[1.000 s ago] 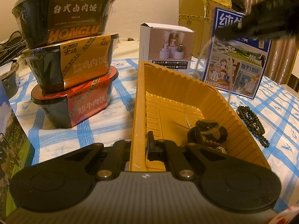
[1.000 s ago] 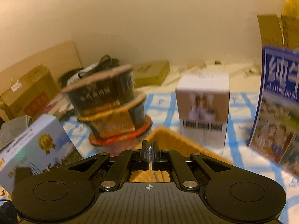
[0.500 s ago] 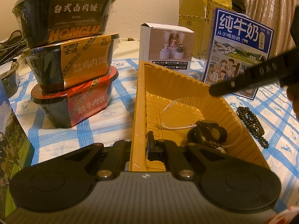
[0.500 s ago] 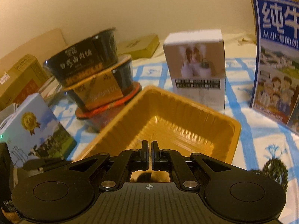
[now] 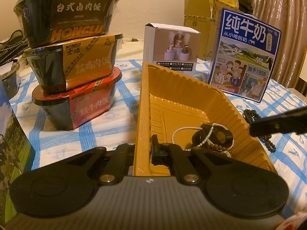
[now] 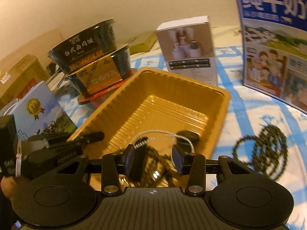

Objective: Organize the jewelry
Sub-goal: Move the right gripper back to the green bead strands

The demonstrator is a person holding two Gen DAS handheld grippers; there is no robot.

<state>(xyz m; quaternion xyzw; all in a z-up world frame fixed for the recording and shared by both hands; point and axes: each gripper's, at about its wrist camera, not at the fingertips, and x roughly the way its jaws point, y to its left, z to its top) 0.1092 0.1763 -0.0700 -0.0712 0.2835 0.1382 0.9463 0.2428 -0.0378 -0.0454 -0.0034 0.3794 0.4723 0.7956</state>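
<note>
Tray (image 5: 145, 103) — yellow ribbed plastic, on a blue-checked cloth (image 5: 124, 103). The near end holds a pile: a pearl strand (image 5: 184, 129) draped over a black clip (image 5: 214, 134), a dark bead string under them, and a small shiny piece, too blurred to name. The far end of the tray is bare floor.

Left gripper (image 5: 143, 149) — jaws closed on the tray's near left wall, one finger outside, one inside.

Right gripper (image 6: 154, 158) — jaws apart, nothing between the blue pads (image 6: 179, 158), held low over the pile at the tray's near end; it shows in the left wrist view as a dark bar over the right rim.

Beads (image 6: 262, 149) — a dark looped string lying on the cloth just outside the tray's right wall, not in any container.

Bowls (image 5: 73, 63) — three sealed meal bowls stacked left of the tray: black on top, gold in the middle, red at the bottom.

White box (image 5: 172, 48) — upright behind the tray's far end.

Milk carton (image 5: 245, 55) — blue, upright, to the right of the white box and behind the beads.

Second carton (image 6: 38, 113) — pale blue with a gold medal, left of the tray, near the left gripper.
</note>
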